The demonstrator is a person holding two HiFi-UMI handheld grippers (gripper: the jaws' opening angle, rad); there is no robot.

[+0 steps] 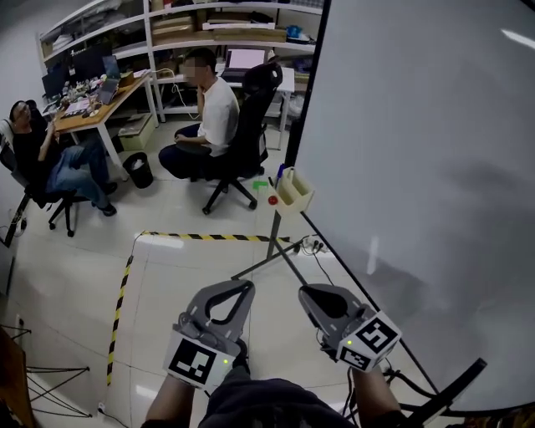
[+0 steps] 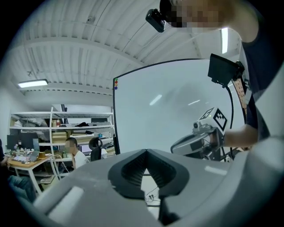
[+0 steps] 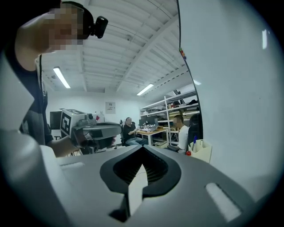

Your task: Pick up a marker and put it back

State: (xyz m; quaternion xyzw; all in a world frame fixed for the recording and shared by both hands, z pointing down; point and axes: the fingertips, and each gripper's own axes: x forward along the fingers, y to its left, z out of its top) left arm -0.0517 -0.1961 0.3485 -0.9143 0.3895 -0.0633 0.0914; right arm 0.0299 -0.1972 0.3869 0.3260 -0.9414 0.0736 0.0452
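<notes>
A cream marker holder (image 1: 294, 191) hangs at the left edge of the whiteboard (image 1: 418, 167). In the right gripper view the holder (image 3: 202, 151) has a blue marker (image 3: 194, 142) standing in it. Low in the head view, my left gripper (image 1: 247, 286) and right gripper (image 1: 305, 291) are side by side, well short of the holder. Both point toward it over the floor. The left gripper (image 2: 146, 151) has its jaws together with nothing between them. The right gripper (image 3: 143, 146) is likewise shut and empty.
The whiteboard stand's legs (image 1: 276, 251) and a cable strip (image 1: 309, 245) lie on the floor ahead. Yellow-black tape (image 1: 121, 288) marks the tiles. A person on a black office chair (image 1: 247, 134) sits beyond the holder, another person at a desk (image 1: 92, 104) far left. Shelves (image 1: 217, 25) line the back.
</notes>
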